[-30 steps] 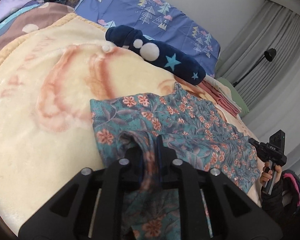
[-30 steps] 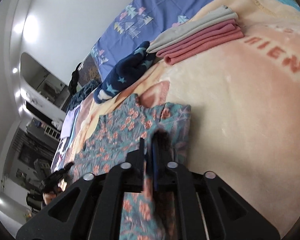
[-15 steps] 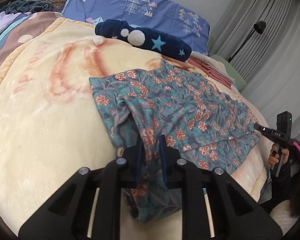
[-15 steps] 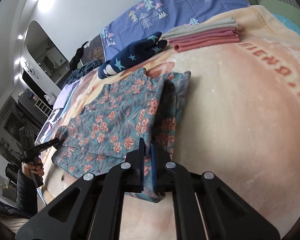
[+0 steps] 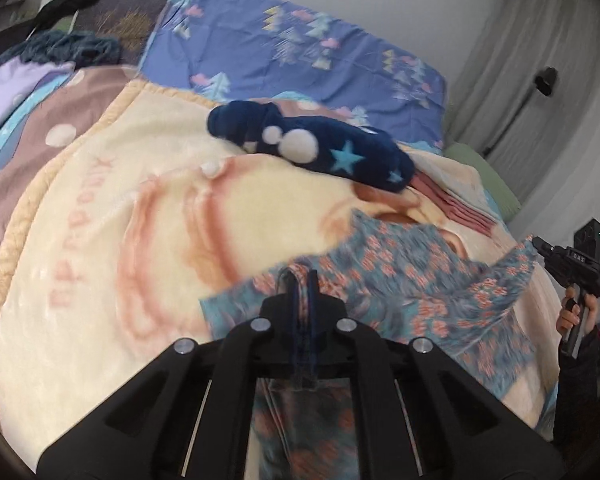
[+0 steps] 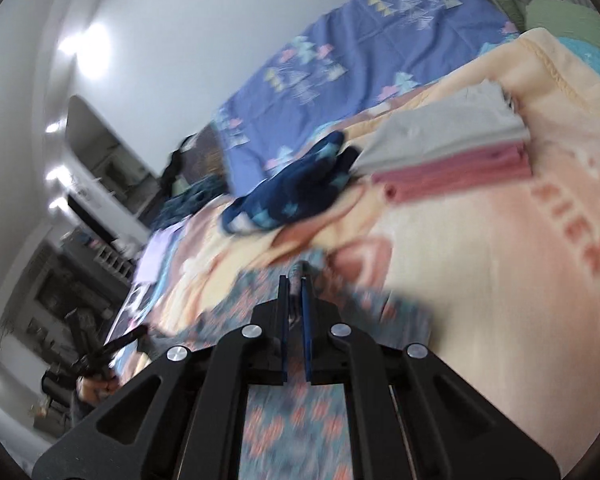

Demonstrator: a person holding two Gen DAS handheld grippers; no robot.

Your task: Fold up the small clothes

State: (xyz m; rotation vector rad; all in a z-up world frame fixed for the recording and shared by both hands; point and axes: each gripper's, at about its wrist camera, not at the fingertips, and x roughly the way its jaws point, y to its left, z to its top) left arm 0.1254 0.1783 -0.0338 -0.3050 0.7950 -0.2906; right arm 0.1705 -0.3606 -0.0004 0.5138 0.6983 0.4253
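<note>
Left gripper (image 5: 303, 276): jaws clamped on an edge of the teal floral-print cotton garment (image 5: 420, 280), which has just been pinched tighter. Right gripper (image 6: 295, 280): jaws narrow, gripping the opposite edge, apparently; frame blurred. Garment lifted between both, hanging over the cream plush blanket (image 5: 100, 240). Navy star-patterned fleece bundle (image 5: 312, 148) at 12 o'clock; folded grey-and-pink stack (image 6: 452, 152) at 1 o'clock of the right gripper.

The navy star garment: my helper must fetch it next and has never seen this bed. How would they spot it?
Start at the cream blanket with pink print. Near its far edge, before the blue pillow, lies the navy garment, beside a folded pink stack. Only it has light-blue stars and white pompoms.
</note>
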